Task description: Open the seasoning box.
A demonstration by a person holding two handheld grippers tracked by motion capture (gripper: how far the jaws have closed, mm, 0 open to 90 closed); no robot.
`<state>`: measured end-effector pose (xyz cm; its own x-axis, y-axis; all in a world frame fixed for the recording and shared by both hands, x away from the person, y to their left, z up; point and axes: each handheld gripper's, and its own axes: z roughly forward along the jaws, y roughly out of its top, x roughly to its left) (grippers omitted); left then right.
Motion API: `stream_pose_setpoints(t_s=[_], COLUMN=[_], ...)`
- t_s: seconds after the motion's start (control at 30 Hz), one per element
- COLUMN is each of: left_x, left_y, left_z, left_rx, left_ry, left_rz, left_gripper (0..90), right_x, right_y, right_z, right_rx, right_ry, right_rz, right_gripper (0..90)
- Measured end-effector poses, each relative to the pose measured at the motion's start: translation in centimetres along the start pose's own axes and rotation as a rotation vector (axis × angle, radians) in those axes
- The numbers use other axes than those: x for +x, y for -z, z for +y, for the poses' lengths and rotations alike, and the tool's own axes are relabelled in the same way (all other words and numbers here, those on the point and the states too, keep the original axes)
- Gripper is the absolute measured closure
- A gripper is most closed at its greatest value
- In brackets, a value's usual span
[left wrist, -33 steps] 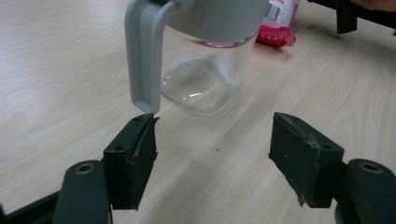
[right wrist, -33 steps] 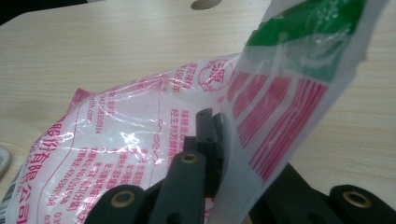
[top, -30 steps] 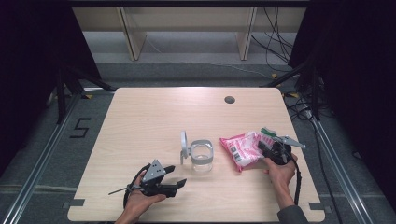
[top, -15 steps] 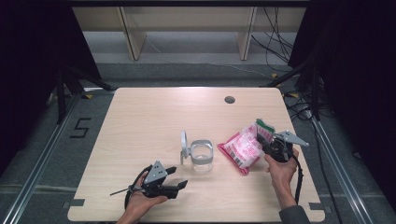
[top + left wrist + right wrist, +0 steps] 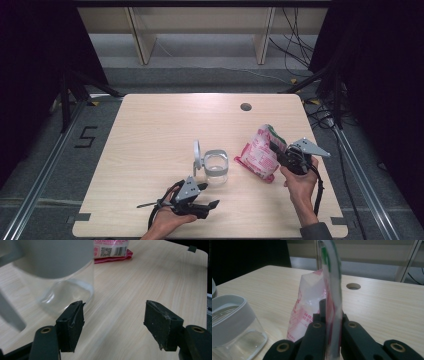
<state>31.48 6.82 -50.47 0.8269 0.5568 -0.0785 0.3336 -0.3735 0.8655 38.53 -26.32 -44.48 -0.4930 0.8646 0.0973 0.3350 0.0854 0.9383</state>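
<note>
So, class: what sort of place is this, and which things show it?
Probably a lab recording station, not a kitchen: a lone wooden table with a cable hole, black curtains at both sides, and loose cables on the floor.

Wooden table [image 5: 150, 130], round hole [image 5: 245, 106] near far edge.

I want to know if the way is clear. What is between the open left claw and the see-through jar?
Nothing: in the high view, bare light wooden table separates the left claw from the clear glass jar with grey rim.
</note>
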Motion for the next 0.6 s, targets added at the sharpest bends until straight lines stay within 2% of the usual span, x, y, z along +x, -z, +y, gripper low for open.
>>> stream_pose_setpoints(t_s=[0.03,0.1,0.17,0.2,0.23,0.27,0.33,0.37,0.43,0.47,0.5,0.53,0.57,0.6], left_x=[-0.1,-0.6,-1.2,-1.5,-1.6,-1.8,-2.3,-2.6,-3.3,-3.6,-4.0,-4.2,-4.6,-4.6], left_y=[-0.4,-0.9,-1.6,-2.0,-2.3,-2.8,-3.4,-3.8,-4.9,-5.2,-5.5,-5.7,-5.8,-6.0], left_z=[0.3,0.7,1.0,1.1,1.3,1.5,2.1,2.4,3.1,3.6,3.8,4.1,4.6,5.0], left_rx=[-0.004,-0.008,0.005,-0.002,0.011,0.0,0.013,0.017,0.006,0.022,0.009,0.021,0.012,0.007], left_ry=[-0.003,0.003,-0.01,-0.014,-0.008,0.006,-0.012,-0.027,-0.024,-0.03,-0.018,-0.04,-0.033,-0.042], left_rz=[0.003,-0.013,-0.044,-0.037,-0.039,-0.052,-0.048,-0.047,-0.043,-0.052,-0.057,-0.063,-0.063,-0.041], left_gripper=[31.5,31.6,31.7,31.6,31.7,31.7,31.9,31.9,32.3,32.3,32.5,32.4,32.3,32.3], right_x=[-0.1,0.1,0.3,0.3,0.3,0.5,0.6,0.5,0.8,0.8,0.9,0.9,0.8,0.9], right_y=[0.0,0.1,0.4,0.4,0.6,0.7,1.0,0.9,1.3,1.3,1.5,1.5,1.4,1.6], right_z=[0.1,0.2,0.4,0.5,0.6,0.6,0.8,0.9,1.1,1.1,1.2,1.2,1.2,1.2], right_rx=[-0.002,-0.012,-0.014,-0.018,-0.013,-0.018,-0.021,-0.031,-0.033,-0.036,-0.028,-0.031,-0.036,-0.037], right_ry=[0.014,0.001,0.024,0.034,0.032,0.029,0.015,0.044,0.054,0.057,0.052,0.059,0.063,0.051], right_rz=[-0.009,0.005,0.001,0.0,0.015,0.012,0.01,0.018,0.009,0.012,0.009,0.015,0.021,0.018], right_gripper=[90.0,90.0,90.0,90.0,90.0,90.0,90.0,90.0,90.0,90.0,90.0,90.0,90.0,90.0])
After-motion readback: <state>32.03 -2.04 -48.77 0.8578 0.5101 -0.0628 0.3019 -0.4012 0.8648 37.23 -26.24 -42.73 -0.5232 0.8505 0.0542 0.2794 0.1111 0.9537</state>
